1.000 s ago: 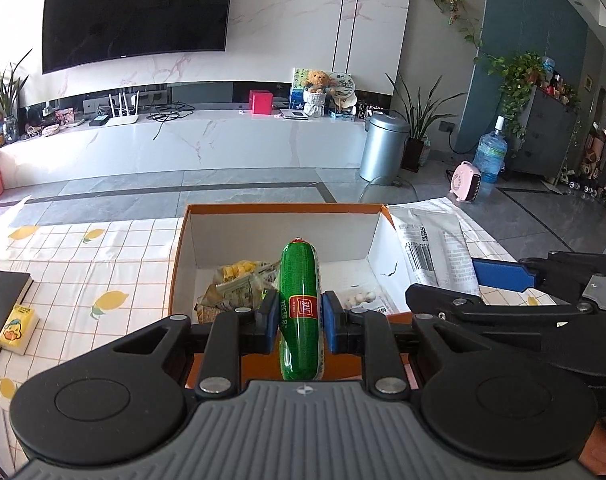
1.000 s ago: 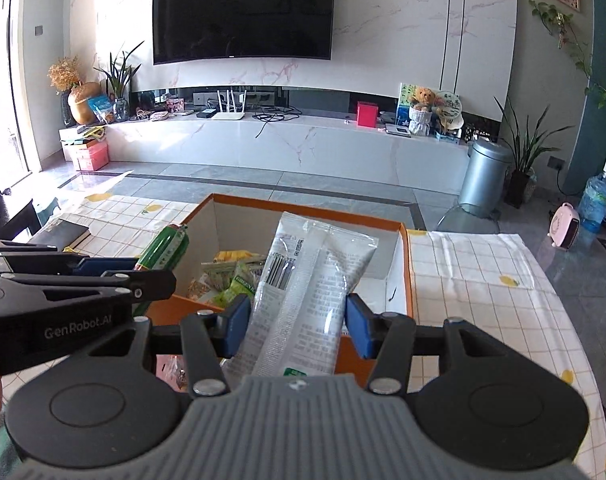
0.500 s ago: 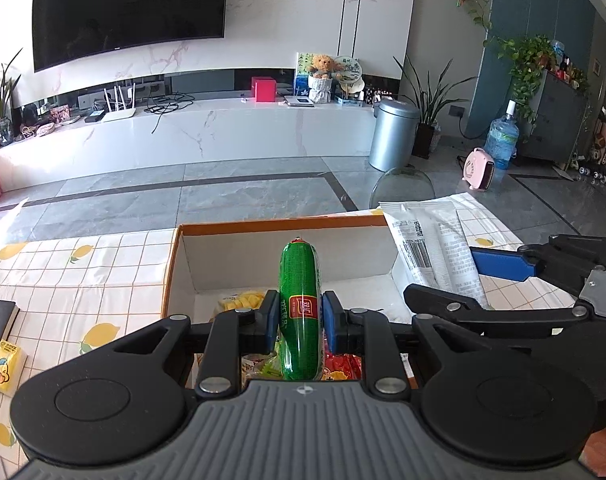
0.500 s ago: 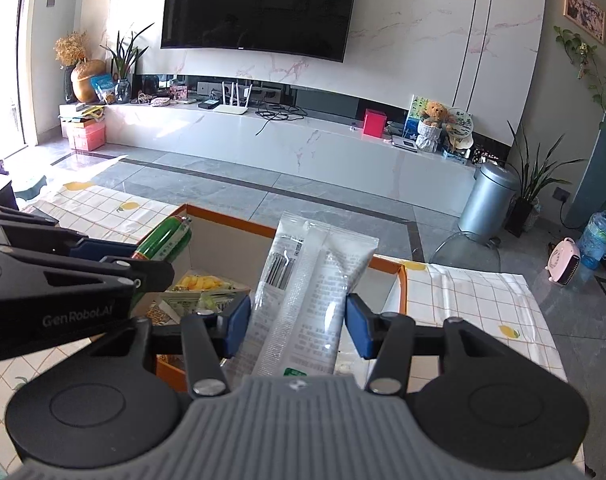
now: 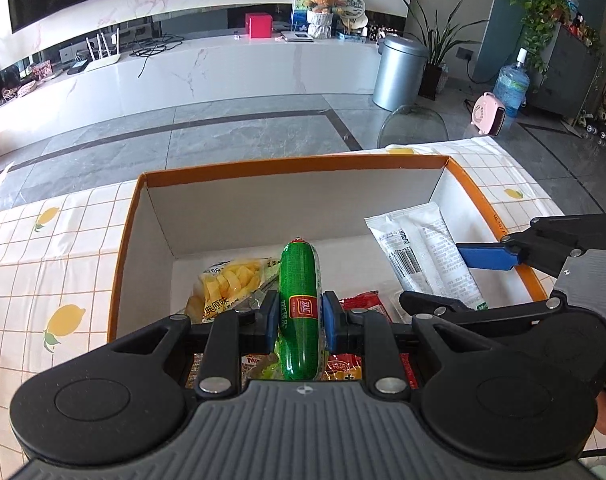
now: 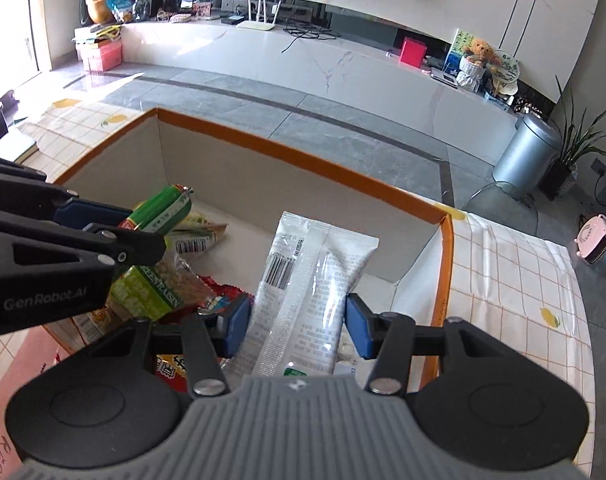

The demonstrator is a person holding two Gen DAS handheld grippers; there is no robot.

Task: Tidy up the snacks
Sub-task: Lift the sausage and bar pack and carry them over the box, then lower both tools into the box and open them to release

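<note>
My left gripper (image 5: 299,322) is shut on a green sausage stick (image 5: 299,300) and holds it over the orange-rimmed white box (image 5: 263,168). My right gripper (image 6: 297,322) is shut on a white snack packet (image 6: 307,292) and holds it over the right half of the same box (image 6: 287,152). The packet also shows in the left wrist view (image 5: 423,252), and the sausage shows in the right wrist view (image 6: 159,212). Inside the box lie a yellow chip bag (image 5: 227,284), a green raisin bag (image 6: 151,292) and red packets (image 5: 359,304).
The box stands on a table with a lemon-print cloth (image 5: 63,264). A book (image 6: 15,146) lies at the table's far left. Beyond are a grey tiled floor, a white TV bench, a metal bin (image 5: 399,72) and a glass chair back (image 5: 417,124).
Both grippers have moved forward and tilted down over the box with their snacks still held. The box interior now fills more of both views.
</note>
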